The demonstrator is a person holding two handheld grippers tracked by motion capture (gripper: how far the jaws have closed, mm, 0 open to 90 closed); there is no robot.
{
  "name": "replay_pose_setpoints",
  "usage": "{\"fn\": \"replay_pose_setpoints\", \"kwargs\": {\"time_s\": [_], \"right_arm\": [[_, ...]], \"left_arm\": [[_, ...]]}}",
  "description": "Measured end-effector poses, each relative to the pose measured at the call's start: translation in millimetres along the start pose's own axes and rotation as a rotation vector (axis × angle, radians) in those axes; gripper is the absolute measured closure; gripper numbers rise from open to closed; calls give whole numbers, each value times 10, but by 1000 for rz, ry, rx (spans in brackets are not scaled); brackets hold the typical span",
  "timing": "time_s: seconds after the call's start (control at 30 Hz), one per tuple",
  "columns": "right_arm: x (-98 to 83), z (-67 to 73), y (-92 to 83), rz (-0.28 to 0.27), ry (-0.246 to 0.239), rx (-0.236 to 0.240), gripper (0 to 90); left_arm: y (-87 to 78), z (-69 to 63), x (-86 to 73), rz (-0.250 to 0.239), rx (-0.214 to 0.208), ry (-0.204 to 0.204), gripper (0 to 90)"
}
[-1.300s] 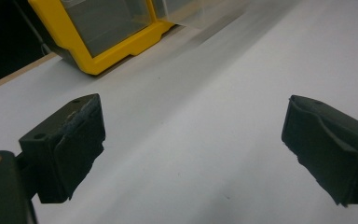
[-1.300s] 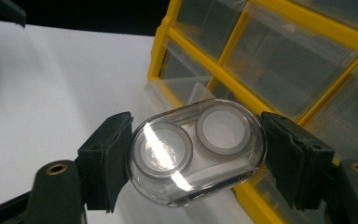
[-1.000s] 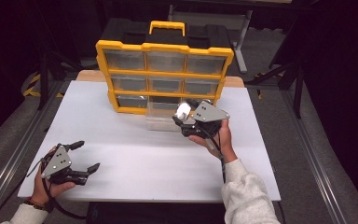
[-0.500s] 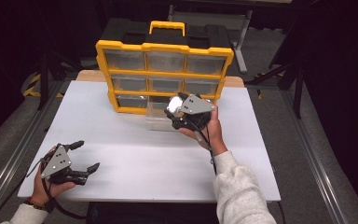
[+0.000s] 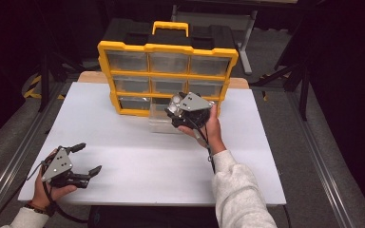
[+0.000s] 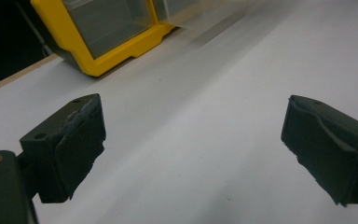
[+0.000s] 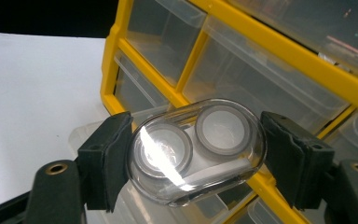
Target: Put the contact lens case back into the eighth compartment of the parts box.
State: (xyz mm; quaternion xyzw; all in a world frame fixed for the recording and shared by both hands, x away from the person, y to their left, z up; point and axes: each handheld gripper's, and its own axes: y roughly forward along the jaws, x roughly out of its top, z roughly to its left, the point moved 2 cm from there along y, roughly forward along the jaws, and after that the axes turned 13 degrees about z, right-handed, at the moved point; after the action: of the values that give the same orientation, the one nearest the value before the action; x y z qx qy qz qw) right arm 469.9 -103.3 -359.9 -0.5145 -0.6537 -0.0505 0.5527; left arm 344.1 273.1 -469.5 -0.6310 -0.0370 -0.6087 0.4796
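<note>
A yellow organizer [image 5: 167,76] with clear drawers stands at the back of the white table [image 5: 171,161]. One clear drawer [image 5: 160,121] is pulled out from its bottom row. My right gripper [image 5: 177,114] hovers just over that drawer, shut on a clear oval case [image 5: 173,107]. In the right gripper view the case [image 7: 196,149] holds two round grey-rimmed discs and sits squeezed between both pads, with the open drawer [image 7: 135,207] beneath it. My left gripper [image 5: 88,159] rests near the table's front left corner, open, with nothing between its jaws [image 6: 193,149].
The organizer's lower corner [image 6: 116,60] lies far ahead in the left gripper view. Bare white table stretches between the two grippers. Dark stands and floor surround the table, and a wooden edge [image 5: 92,76] shows behind the organizer.
My right gripper has carried the clear case left and toward the organizer, ending over the pulled-out drawer. The left gripper has stayed put.
</note>
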Motion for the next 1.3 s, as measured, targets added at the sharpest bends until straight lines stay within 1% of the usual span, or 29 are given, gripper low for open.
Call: {"fn": "replay_pose_setpoints", "kwargs": {"time_s": [0.2, 0.27, 0.3, 0.47, 0.6, 0.73, 0.87, 0.93, 1.3], "right_arm": [[-34, -24, 80, 19, 16, -3, 286], [-44, -28, 102, 25, 21, -3, 285], [-55, -34, 125, 27, 29, -2, 285], [-95, -39, 193, 47, 46, 2, 285], [-122, -39, 239, 60, 53, 1, 285], [-148, -37, 270, 61, 68, 9, 285], [-172, -39, 299, 72, 75, 6, 285], [-179, -42, 306, 71, 79, 8, 285], [-209, -48, 346, 85, 87, 7, 283]], "left_arm": [[-4, 4, -1, 2, -1, 5, 73], [-4, 4, -2, -1, 0, 4, 75], [-2, 2, -3, -2, -4, -4, 75], [1, 5, -2, 0, -2, 2, 75], [9, 3, -2, 8, 8, 0, 93], [3, 8, -4, 3, 6, -3, 91], [2, 6, -5, -1, 3, -8, 89], [1, 9, -4, 1, 4, -4, 88], [8, 9, -5, 4, 6, -3, 87]]}}
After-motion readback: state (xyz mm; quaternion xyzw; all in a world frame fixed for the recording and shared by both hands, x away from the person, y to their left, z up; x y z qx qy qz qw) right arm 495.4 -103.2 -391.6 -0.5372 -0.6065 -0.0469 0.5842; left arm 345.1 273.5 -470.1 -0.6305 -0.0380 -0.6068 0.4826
